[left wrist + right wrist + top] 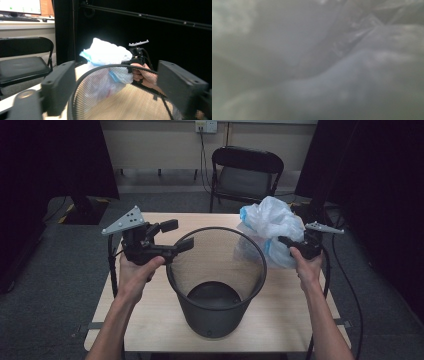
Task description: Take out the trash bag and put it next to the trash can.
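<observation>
Gripping plastic bag [270, 222]: right gripper [287, 241] | left gripper [177, 237]: jaws wide

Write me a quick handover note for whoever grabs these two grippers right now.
Left gripper: jaws open, straddling the near-left rim of the black mesh bin, not clamped.
Right gripper: shut on the crumpled white-and-blue plastic bag, held at the bin's right rim, outside it.
The bin stands upright on the wooden table and looks empty.
Done: bag picked up and brought to the bin.
Left, probably: steady the bin, open the bag and get it inside or over the rim.
</observation>
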Available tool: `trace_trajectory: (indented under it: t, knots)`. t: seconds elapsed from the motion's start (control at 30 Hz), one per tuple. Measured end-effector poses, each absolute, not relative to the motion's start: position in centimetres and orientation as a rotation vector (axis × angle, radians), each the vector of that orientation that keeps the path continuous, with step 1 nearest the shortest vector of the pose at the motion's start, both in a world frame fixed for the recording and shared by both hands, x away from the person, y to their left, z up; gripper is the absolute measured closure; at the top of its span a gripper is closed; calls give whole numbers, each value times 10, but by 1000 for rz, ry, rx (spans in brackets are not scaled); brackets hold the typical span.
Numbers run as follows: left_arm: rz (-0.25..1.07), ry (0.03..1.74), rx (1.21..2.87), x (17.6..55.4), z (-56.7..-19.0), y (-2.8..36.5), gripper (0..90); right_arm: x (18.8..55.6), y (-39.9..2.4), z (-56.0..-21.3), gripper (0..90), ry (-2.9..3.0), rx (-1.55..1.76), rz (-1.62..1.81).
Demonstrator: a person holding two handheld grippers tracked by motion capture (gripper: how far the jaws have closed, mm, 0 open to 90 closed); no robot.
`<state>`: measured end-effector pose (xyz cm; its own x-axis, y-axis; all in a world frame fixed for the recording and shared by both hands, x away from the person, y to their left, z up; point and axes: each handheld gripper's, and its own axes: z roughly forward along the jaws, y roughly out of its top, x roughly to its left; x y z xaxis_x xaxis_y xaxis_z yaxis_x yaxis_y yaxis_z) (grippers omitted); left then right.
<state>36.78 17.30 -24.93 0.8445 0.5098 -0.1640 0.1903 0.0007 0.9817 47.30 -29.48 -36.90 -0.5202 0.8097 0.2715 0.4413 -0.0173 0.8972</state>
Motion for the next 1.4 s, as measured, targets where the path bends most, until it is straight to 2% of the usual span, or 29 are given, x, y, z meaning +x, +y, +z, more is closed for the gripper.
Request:
trace_trajectory:
  t: [0.3,0.57,0.73,0.83,0.9,1.23,1.3,1.4]
  knots:
    - [255,621,1569,377,-261,185,152,468,-304,-416,887,1985,1356,1415]
    - [286,736,1581,392,-280,206,151,463,-299,-452,865,2055,1386,1327]
    - [292,809,1563,400,-299,225,152,471,-300,-464,838,2037,1436,1303]
    - [341,843,1588,402,-306,233,153,475,-300,-469,806,2033,1443,1301]
    - [317,851,1580,404,-311,238,153,480,-300,-472,797,2014,1468,1294]
    - [331,914,1701,397,-349,247,155,501,-294,-472,772,1925,1530,1247]
    - [338,925,1719,394,-359,248,155,502,-295,-473,746,1897,1556,1268]
    - [330,954,1763,392,-373,248,155,501,-297,-471,642,1883,1564,1298]
